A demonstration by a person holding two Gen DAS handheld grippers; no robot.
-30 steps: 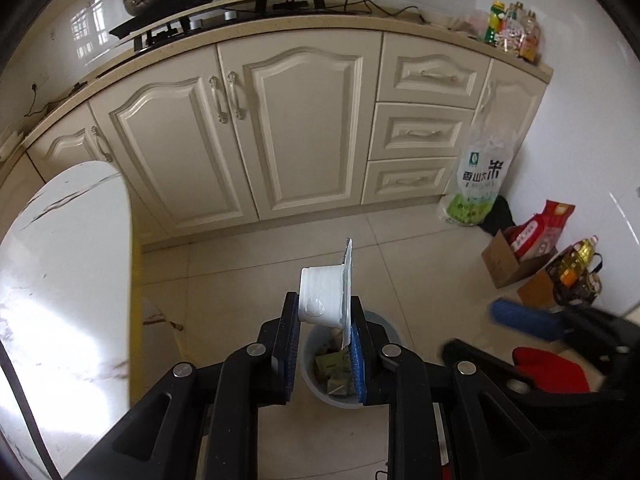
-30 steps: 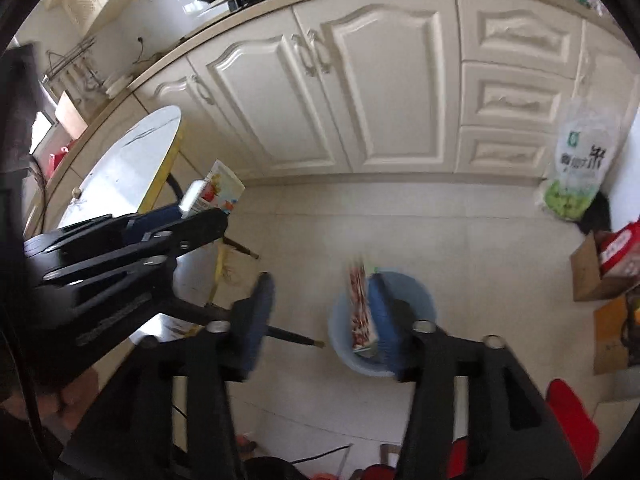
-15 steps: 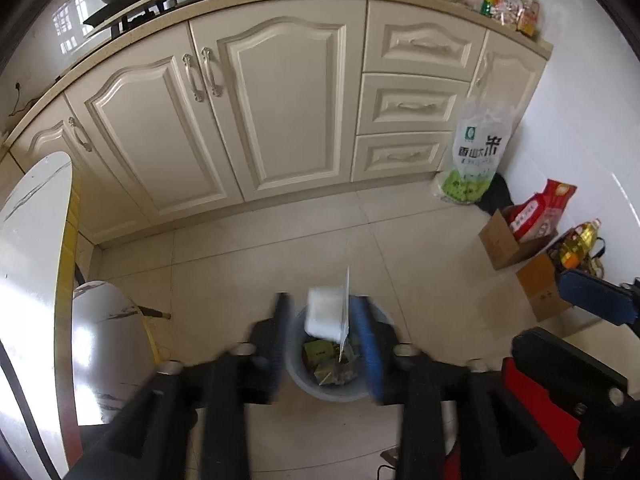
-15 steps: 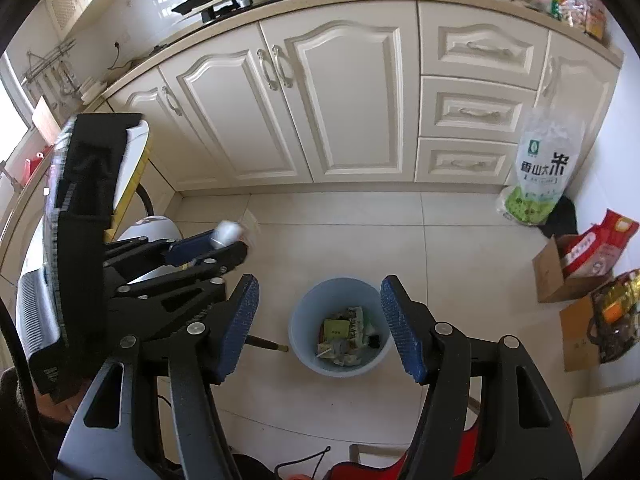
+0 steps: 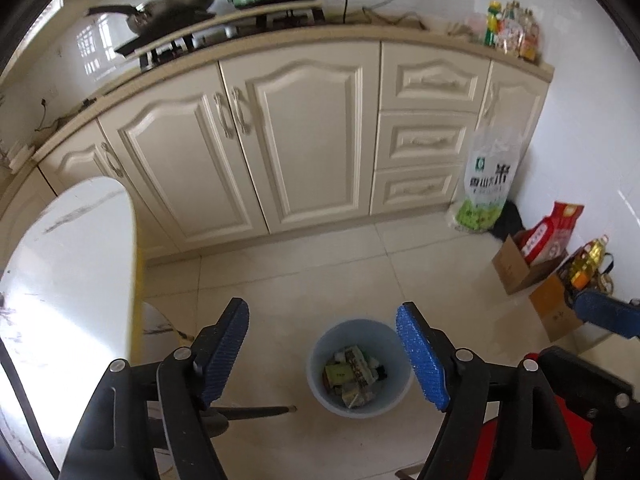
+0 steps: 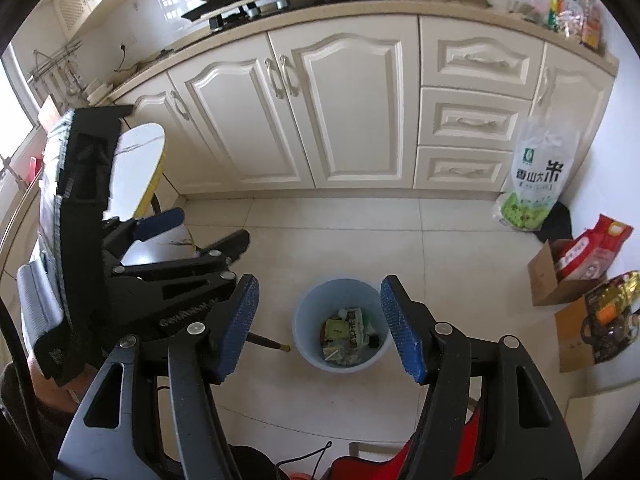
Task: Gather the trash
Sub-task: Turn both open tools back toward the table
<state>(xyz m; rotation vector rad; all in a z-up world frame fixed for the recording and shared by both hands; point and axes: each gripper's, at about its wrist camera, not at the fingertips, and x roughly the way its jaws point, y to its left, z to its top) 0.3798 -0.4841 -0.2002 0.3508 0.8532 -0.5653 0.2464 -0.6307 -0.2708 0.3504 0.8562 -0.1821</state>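
Note:
A pale blue trash bin (image 5: 320,384) stands on the tiled floor below both grippers, with wrappers and cartons (image 5: 354,372) lying inside. My left gripper (image 5: 322,308) hangs above it, slightly to the left. Its jaws are opening and nothing is between the blue pads. In the right wrist view the same bin (image 6: 306,350) shows between the fingers of my right gripper (image 6: 320,282), which is open and empty. The left gripper (image 6: 208,226) appears there at the left, over the table's edge. A blue pad of the right gripper (image 5: 604,312) pokes in at the left wrist view's right edge.
A white marble table (image 5: 68,280) with a yellow rim is at the left, and one dark leg (image 5: 256,411) reaches toward the bin. Cream cabinets (image 5: 304,140) line the back. A rice bag (image 5: 486,184), cardboard boxes (image 5: 520,276) and an oil bottle (image 5: 588,260) sit along the right wall.
The white cup has left the left gripper, whose jaws have spread wide. The wrapper at the right gripper's pad has gone too. Both views have lifted and the bin looks farther off.

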